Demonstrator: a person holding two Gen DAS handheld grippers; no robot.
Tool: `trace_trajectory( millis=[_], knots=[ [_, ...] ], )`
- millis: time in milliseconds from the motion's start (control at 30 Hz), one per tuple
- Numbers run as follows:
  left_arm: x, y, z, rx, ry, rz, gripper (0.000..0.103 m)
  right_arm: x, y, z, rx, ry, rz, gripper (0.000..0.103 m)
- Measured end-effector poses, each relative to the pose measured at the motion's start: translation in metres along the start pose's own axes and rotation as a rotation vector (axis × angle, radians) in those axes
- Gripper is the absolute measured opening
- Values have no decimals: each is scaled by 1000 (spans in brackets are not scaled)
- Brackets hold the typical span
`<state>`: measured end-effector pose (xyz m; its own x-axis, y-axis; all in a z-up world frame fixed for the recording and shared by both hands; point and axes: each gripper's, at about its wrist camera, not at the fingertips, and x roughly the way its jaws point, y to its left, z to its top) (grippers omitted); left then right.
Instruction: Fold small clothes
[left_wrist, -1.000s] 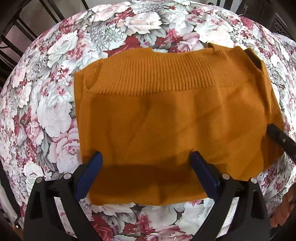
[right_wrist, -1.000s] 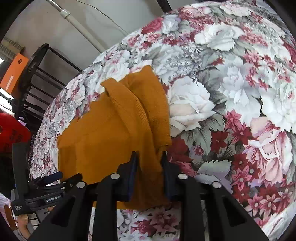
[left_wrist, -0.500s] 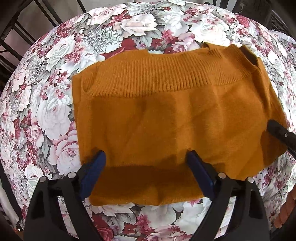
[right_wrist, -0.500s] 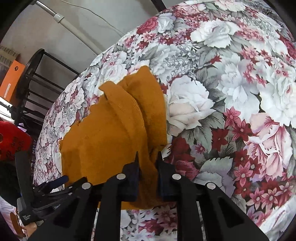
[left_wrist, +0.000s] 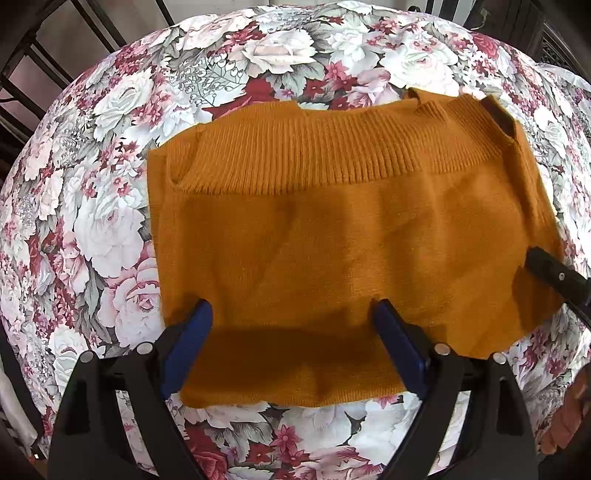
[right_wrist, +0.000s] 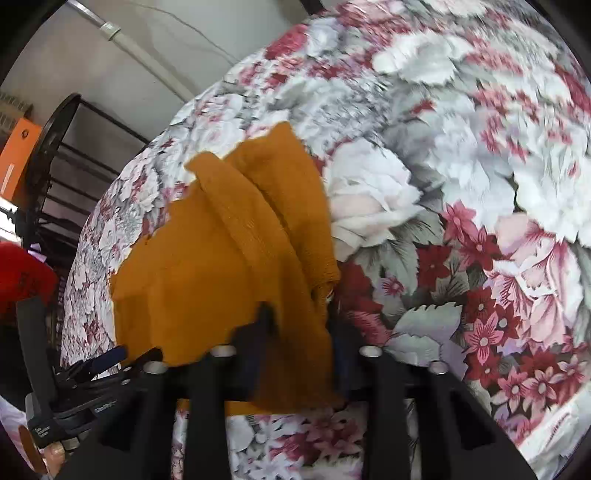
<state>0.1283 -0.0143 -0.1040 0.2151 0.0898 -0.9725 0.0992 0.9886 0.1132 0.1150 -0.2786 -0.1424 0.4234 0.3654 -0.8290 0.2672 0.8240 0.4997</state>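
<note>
White lettering on the left gripper's body is too blurred to read. Its jaws are gaping wide over the orange sweater lying on the floral tablecloth. At three o'clock, the right gripper is apparently pinching the sweater's edge.

**Gripper Hardware: Visible Construction**

Left gripper: two black moulded finger arms, each lined on its inner face with a blue pad. Round silver screw heads sit on each arm. Right gripper: the same black arms, dark pads, four silver fasteners. The left unit's side carries small white lettering, illegible. Bare skin shows below it.
</note>
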Motion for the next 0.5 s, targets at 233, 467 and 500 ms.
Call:
trace_trajectory(
  millis=[233,467,500],
  knots=[
    [7,3,0,-1,4,-1,87,12,-1,15,-10,-59,31,47],
    [13,6,1,-8,16,-12,88,16,-4,22,18,-61,45,45],
    [14,7,2,-10,17,-15,88,15,-5,21,22,-52,50,45]
  ],
)
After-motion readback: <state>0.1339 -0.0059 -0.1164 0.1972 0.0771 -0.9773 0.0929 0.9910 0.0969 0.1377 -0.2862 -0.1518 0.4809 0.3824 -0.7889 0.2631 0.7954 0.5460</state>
